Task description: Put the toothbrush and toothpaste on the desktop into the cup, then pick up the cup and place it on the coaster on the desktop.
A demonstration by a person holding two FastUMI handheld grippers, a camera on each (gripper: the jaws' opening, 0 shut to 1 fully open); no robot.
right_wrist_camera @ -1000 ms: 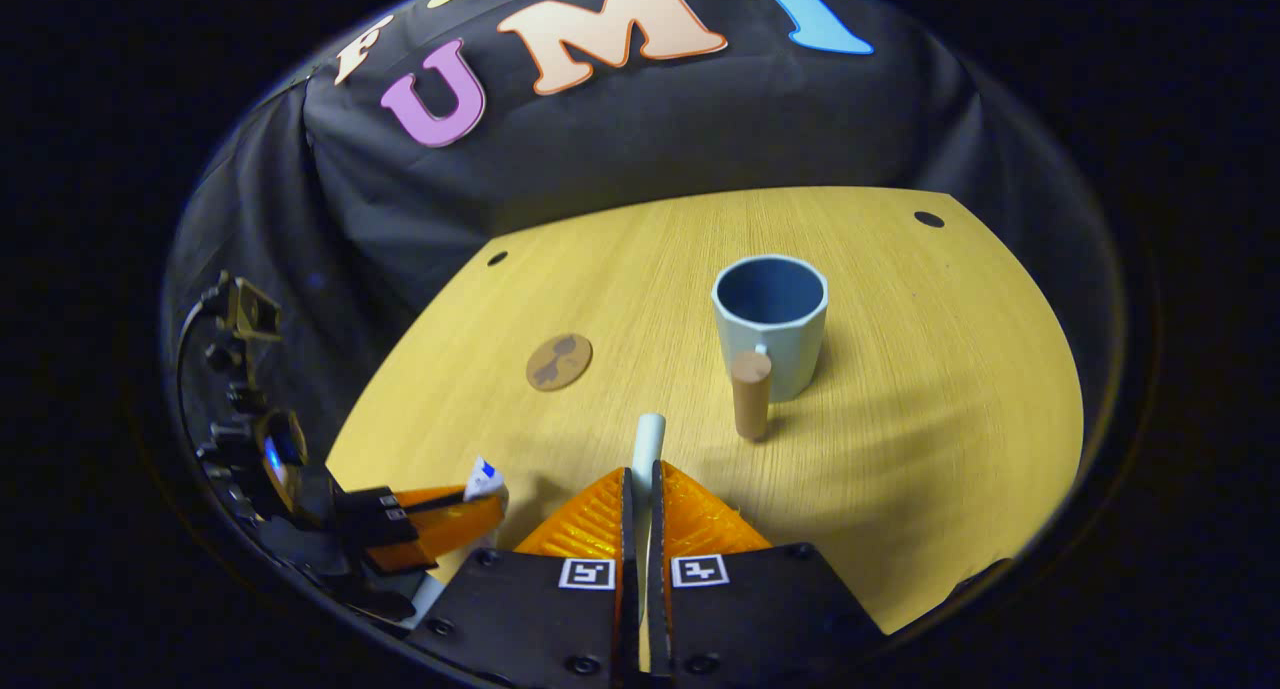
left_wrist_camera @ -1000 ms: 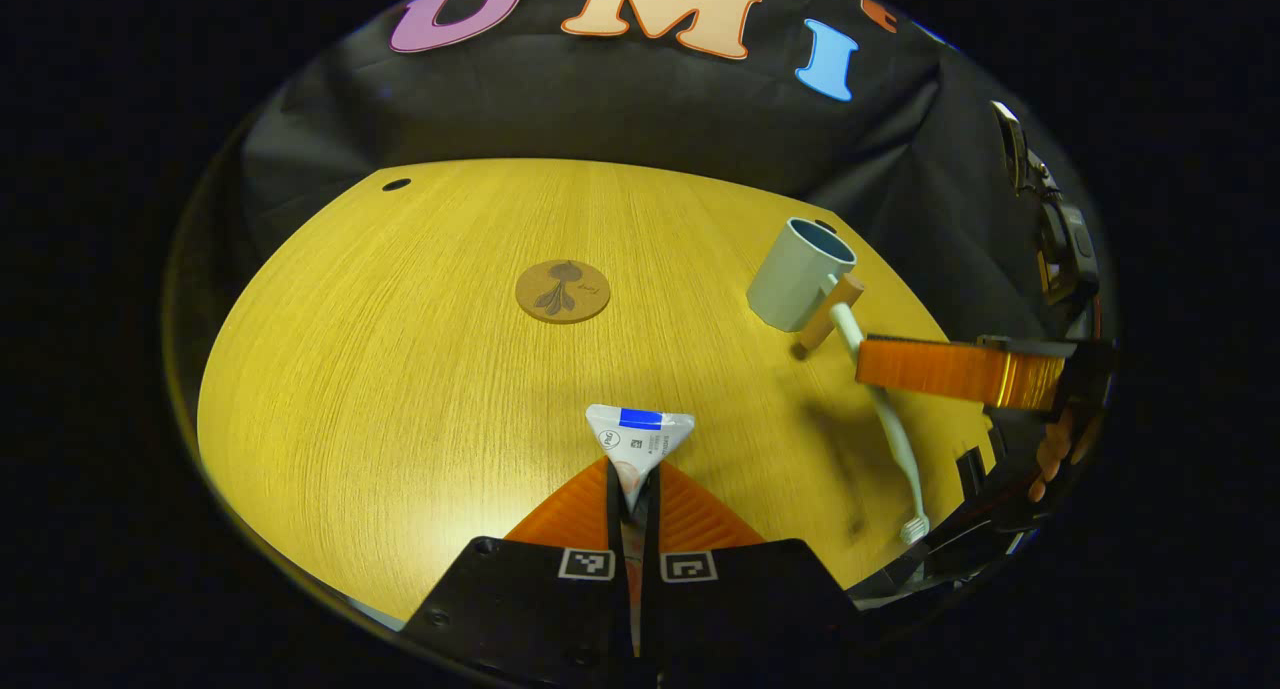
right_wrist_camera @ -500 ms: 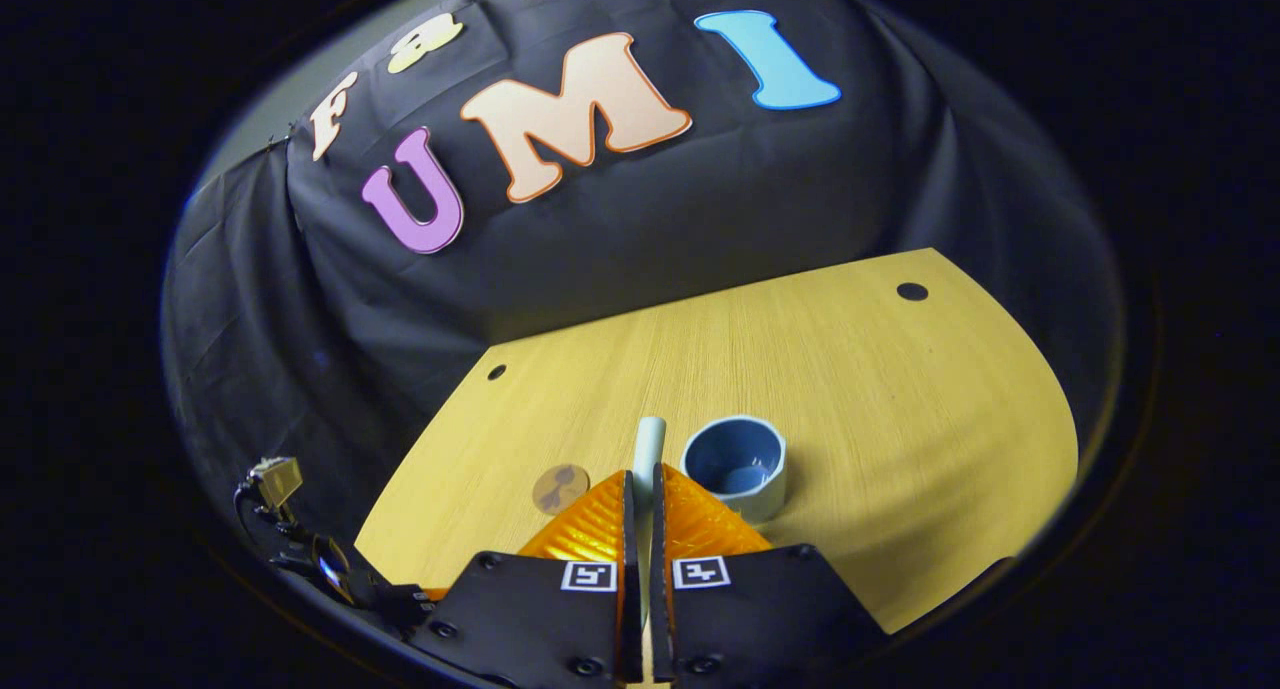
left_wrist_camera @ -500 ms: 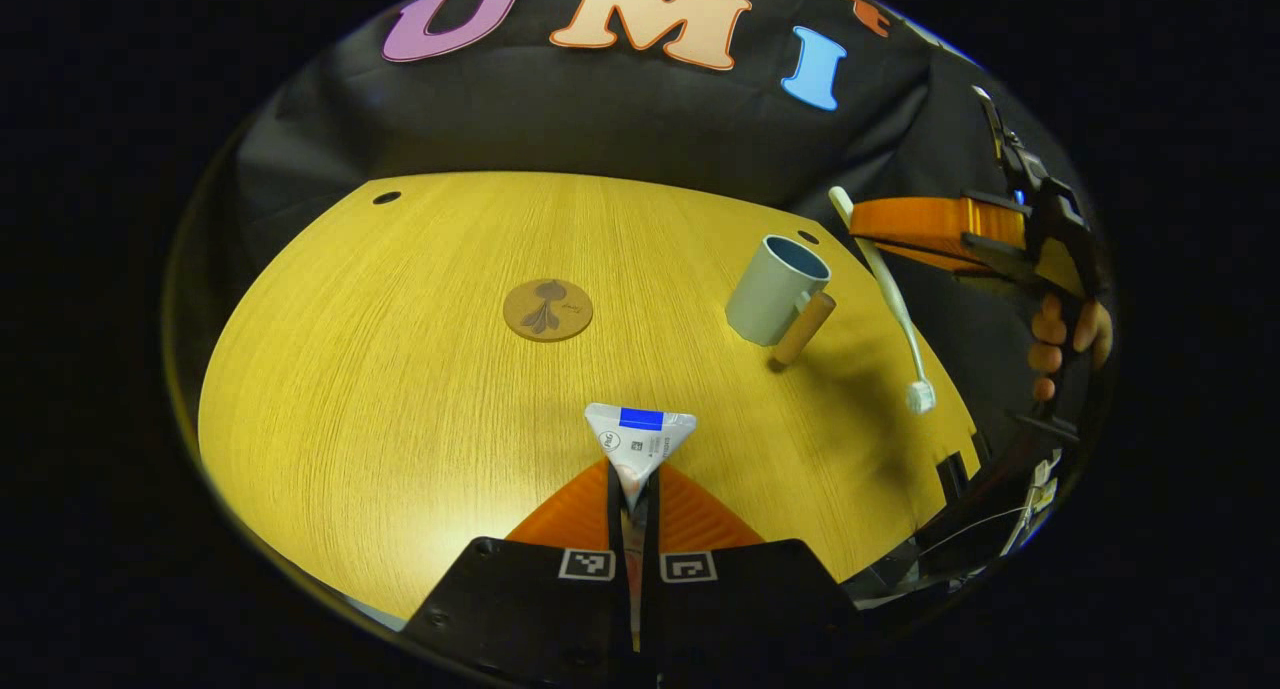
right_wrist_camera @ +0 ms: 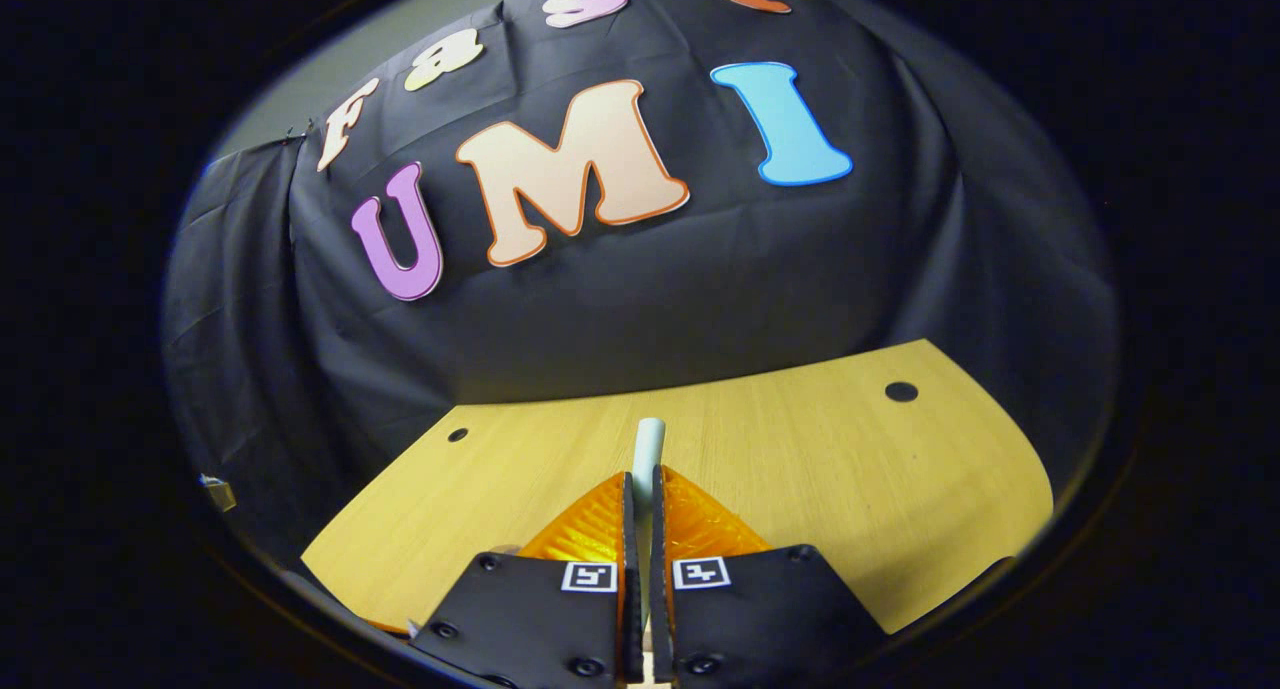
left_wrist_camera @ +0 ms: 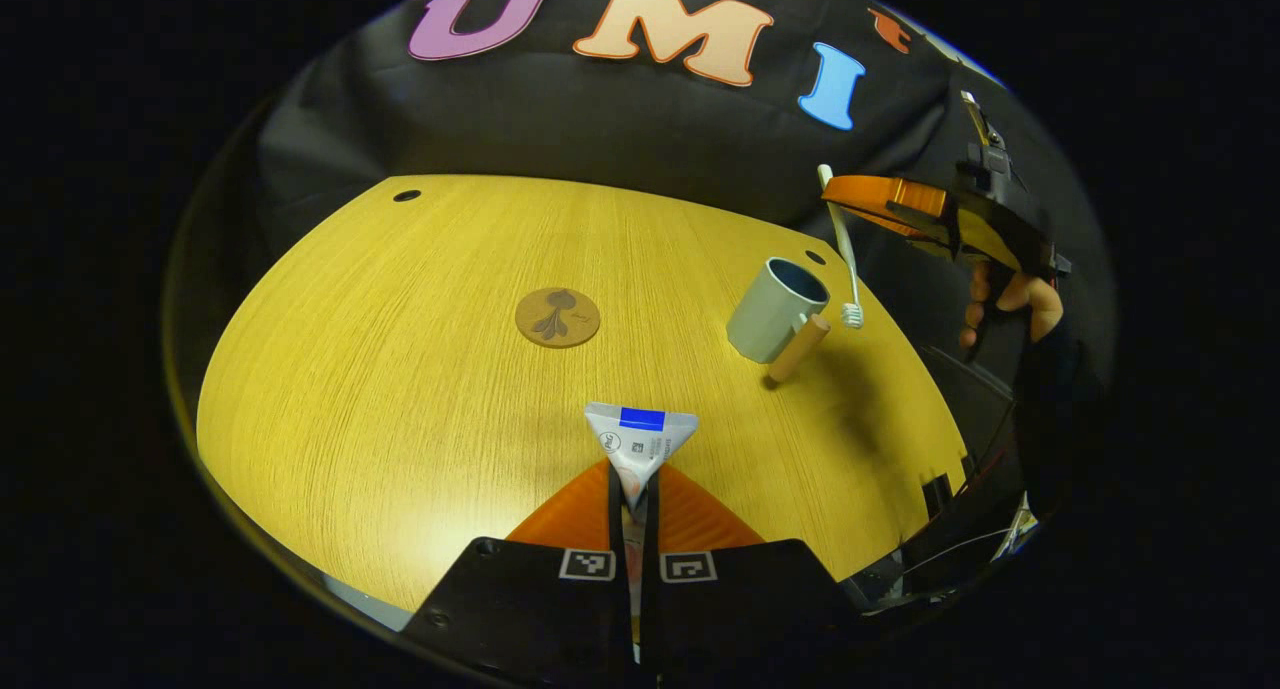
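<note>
While your left claw (left_wrist_camera: pixel 633 489) pinches the toothpaste (left_wrist_camera: pixel 640 441) tight above the tabletop's (left_wrist_camera: pixel 400 369) near edge, your right claw (right_wrist_camera: pixel 640 489) grips the toothbrush (left_wrist_camera: pixel 838 241) by its handle, bristles hanging just over the cup (left_wrist_camera: pixel 775 309) near the right edge; the cup's handle points toward you, and the coaster (left_wrist_camera: pixel 557 317) lies mid-tabletop, well apart from the cup

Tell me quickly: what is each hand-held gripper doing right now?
Left hand-held gripper: closed on the toothpaste.
Right hand-held gripper: closed on the toothbrush, hanging bristles-down beside the cup.
</note>
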